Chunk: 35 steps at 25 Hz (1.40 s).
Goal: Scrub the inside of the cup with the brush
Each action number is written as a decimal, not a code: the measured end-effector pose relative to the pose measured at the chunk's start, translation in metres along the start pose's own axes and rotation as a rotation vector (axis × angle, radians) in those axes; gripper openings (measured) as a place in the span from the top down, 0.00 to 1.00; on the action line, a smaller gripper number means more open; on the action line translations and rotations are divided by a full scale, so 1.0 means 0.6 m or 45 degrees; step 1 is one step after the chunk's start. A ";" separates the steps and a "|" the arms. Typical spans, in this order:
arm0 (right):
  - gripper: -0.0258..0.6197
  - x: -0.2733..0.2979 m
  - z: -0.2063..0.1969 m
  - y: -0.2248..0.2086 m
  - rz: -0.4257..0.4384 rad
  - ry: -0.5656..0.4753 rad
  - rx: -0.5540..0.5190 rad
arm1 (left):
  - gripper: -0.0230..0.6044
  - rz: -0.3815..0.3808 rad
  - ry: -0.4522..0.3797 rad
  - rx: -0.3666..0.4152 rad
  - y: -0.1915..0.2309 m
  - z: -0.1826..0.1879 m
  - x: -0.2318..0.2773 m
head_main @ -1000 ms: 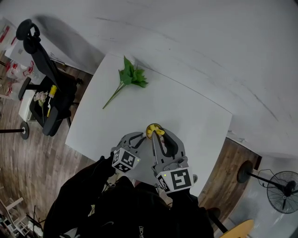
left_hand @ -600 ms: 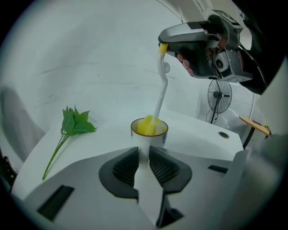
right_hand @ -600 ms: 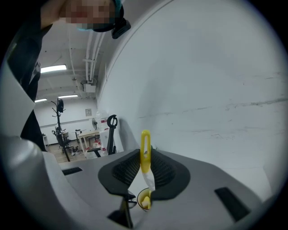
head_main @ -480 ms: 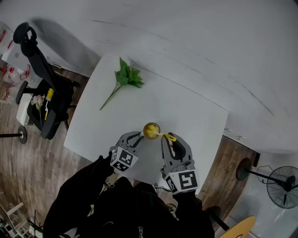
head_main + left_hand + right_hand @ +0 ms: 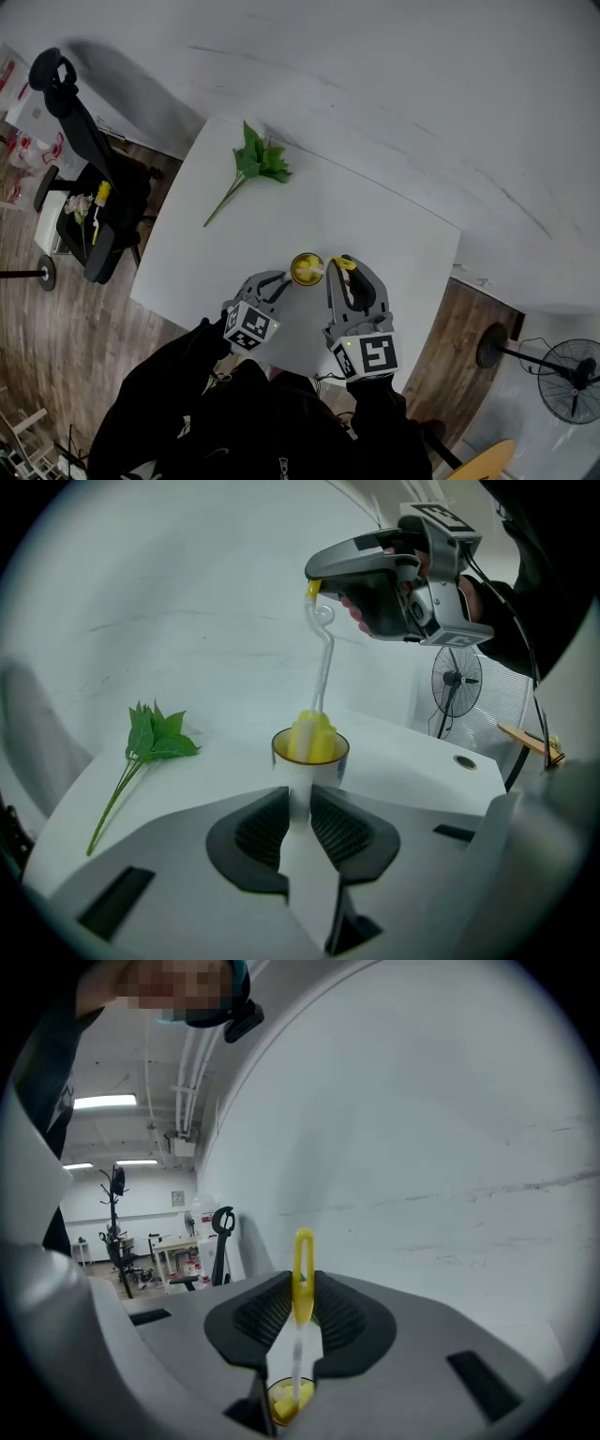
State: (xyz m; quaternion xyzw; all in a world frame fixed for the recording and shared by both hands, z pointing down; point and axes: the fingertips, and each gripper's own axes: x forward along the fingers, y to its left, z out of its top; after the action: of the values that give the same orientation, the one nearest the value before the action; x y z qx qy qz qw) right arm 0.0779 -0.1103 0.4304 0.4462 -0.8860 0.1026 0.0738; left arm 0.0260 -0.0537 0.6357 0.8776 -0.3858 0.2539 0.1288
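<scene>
A white cup point(image 5: 306, 268) with a dark rim stands near the front of the white table point(image 5: 394, 234). My left gripper point(image 5: 279, 282) is shut on the cup's white handle point(image 5: 300, 803), just left of the cup point(image 5: 310, 758). A brush with a yellow sponge head point(image 5: 312, 738) stands inside the cup, its clear stem point(image 5: 325, 672) rising and leaning to the right. My right gripper point(image 5: 339, 266) is shut on the brush's yellow loop end point(image 5: 304, 1274), above and right of the cup point(image 5: 286, 1402). In the left gripper view the right gripper point(image 5: 323, 574) hangs above the cup.
A green leafy sprig point(image 5: 258, 164) lies at the table's far left. A black office chair point(image 5: 89, 178) stands left of the table on the wooden floor. A floor fan point(image 5: 572, 384) is at the right. A white wall runs behind the table.
My right gripper has shifted from over the cup to just right of it, tilting the brush, whose head stays in the cup. The left gripper and cup have kept still.
</scene>
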 end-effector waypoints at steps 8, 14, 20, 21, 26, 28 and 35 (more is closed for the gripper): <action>0.82 0.036 0.014 0.020 0.056 -0.022 0.007 | 0.82 -0.004 -0.001 -0.003 0.000 0.002 0.001; 0.82 0.046 0.022 0.054 0.115 -0.032 0.010 | 0.82 -0.012 -0.006 0.000 0.001 0.001 0.000; 0.82 0.028 0.018 0.082 0.150 -0.006 0.004 | 0.82 -0.015 -0.011 0.002 0.001 0.001 -0.001; 0.82 0.023 0.017 0.084 0.152 -0.002 0.004 | 0.82 -0.017 -0.011 0.002 0.001 0.001 -0.001; 0.82 0.002 0.003 0.088 0.143 0.024 0.023 | 0.82 -0.021 -0.017 0.004 0.001 0.001 -0.003; 0.82 -0.006 -0.004 0.086 0.129 0.034 0.026 | 0.82 -0.022 -0.020 0.003 0.001 0.001 -0.002; 0.82 -0.036 -0.015 0.071 0.066 0.045 0.025 | 0.82 -0.020 -0.031 0.008 0.000 0.001 -0.002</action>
State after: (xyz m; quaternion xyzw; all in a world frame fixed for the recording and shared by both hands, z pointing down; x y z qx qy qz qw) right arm 0.0567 -0.0669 0.4293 0.4220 -0.8947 0.1212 0.0823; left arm 0.0255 -0.0527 0.6346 0.8840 -0.3796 0.2436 0.1232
